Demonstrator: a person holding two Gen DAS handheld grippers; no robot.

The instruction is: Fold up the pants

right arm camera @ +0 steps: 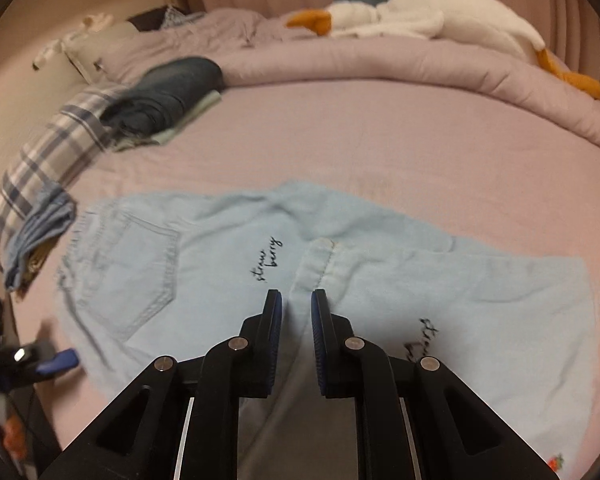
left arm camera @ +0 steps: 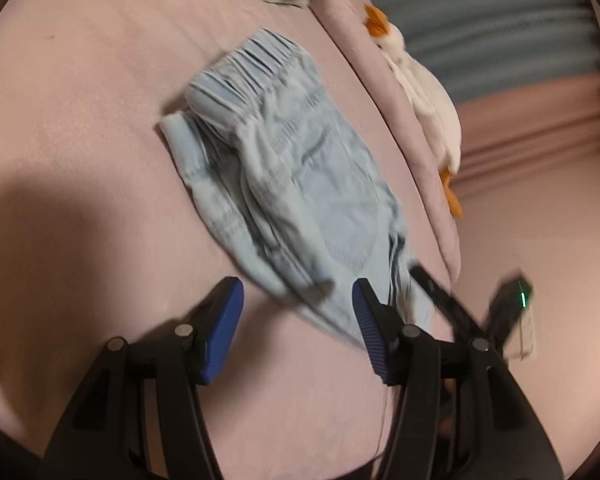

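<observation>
Light blue denim pants lie on the pink bed sheet, folded in half lengthwise, with the elastic waistband at the far end. In the right wrist view the pants show a back pocket and the words "straw berry". The left gripper is open, its blue pads either side of a low corner of the fabric and not pressing on it. The right gripper is nearly closed, with the leg hem running in between its pads. One of its black fingers reaches the pants' edge in the left wrist view.
A white plush goose with an orange beak lies on the rolled pink duvet at the far side. Folded dark clothes and a plaid cloth sit at the left. Curtains hang behind the bed.
</observation>
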